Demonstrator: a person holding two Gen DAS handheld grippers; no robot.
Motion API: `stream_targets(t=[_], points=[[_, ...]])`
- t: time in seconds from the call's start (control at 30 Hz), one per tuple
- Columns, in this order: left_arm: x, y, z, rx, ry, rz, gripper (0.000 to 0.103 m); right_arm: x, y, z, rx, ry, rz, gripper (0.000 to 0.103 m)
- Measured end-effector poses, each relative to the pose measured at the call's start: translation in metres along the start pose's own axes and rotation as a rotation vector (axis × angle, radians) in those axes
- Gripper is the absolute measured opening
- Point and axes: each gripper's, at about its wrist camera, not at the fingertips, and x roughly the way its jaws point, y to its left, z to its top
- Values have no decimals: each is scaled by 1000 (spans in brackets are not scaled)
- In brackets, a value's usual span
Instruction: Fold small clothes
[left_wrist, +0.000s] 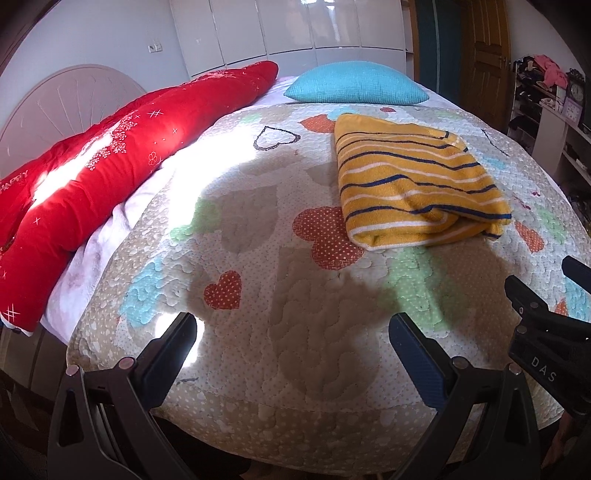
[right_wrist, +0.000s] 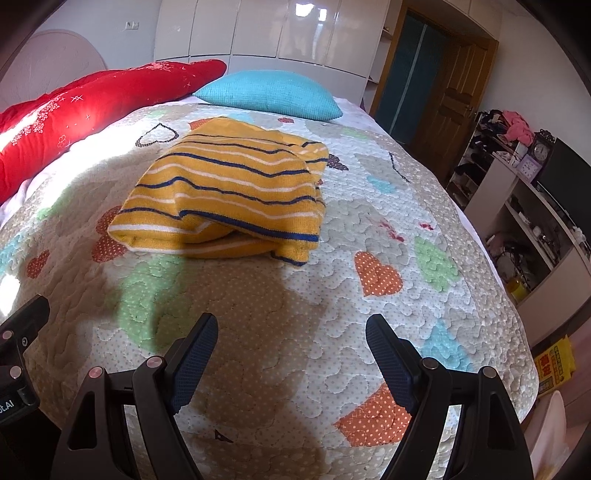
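Left wrist view: a folded yellow striped garment (left_wrist: 417, 181) lies on the heart-print quilted bed (left_wrist: 258, 229), beyond the left hand-held gripper (left_wrist: 293, 332) and right hand-held gripper (right_wrist: 291, 332), both spread wide, grasping nothing, near the bed's near edge.

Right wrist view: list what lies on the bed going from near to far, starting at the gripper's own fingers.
Right gripper with open fingers → bare stretch of heart-patterned quilt → folded yellow striped garment → turquoise pillow → white wardrobe doors.
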Motion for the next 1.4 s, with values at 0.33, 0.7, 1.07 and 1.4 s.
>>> stream_targets(t=[0.33, 0.7, 1.07, 1.4], points=[[1, 5, -2, -14, 11, -7, 103, 5, 3, -1, -16, 13, -9, 86], [4, 7, -3, -17, 19, -7, 103, 7, 8, 1, -36, 13, -8, 86], [0, 6, -3, -7, -6, 16, 103, 8, 9, 1, -37, 13, -7, 86], [5, 7, -6, -9, 15, 10, 103, 11, 12, -2, -38, 26, 2, 86]])
